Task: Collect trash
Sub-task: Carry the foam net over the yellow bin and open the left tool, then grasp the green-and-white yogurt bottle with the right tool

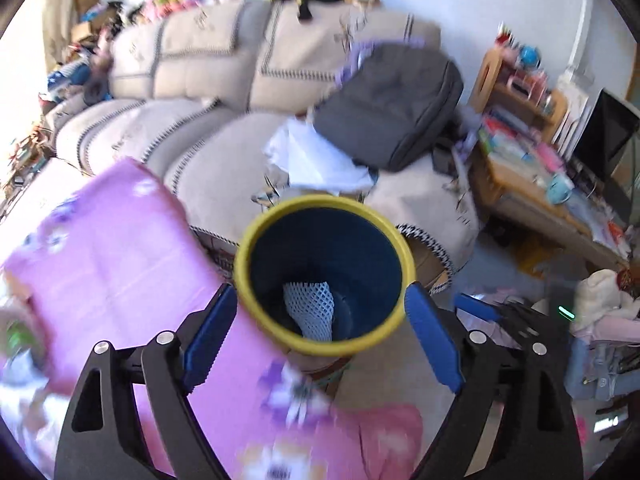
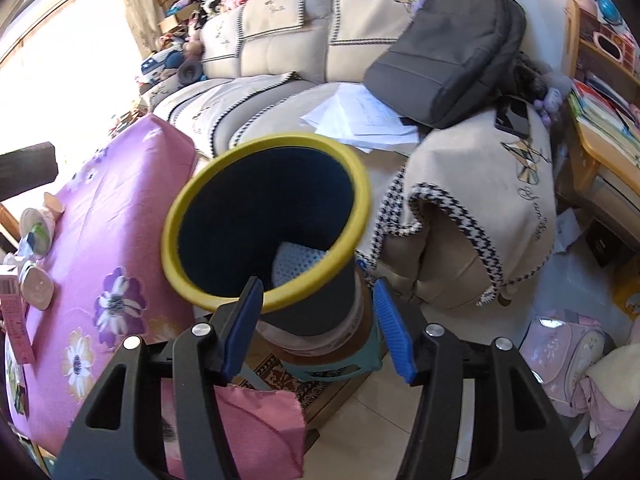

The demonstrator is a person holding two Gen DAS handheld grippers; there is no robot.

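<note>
A dark blue trash bin with a yellow rim [image 1: 244, 264] [image 2: 176, 220] stands on a stool beside the table. A white foam net [image 1: 310, 310] [image 2: 296, 260] lies at its bottom. My left gripper [image 1: 320, 340] is open and empty, its blue pads on either side of the bin's near rim. My right gripper [image 2: 316, 320] is open and empty, just below the bin's rim, next to its outer wall. Used cups and wrappers [image 2: 36, 252] lie on the pink flowered tablecloth [image 2: 112, 216] at the left; they show blurred in the left wrist view [image 1: 20, 340].
A beige sofa [image 2: 280, 56] behind the bin carries a grey backpack [image 2: 452, 52], loose papers [image 2: 360, 116] and a phone [image 2: 512, 116]. A cluttered wooden shelf [image 1: 532, 152] stands at the right. Pink bags [image 2: 568, 356] lie on the floor at the right.
</note>
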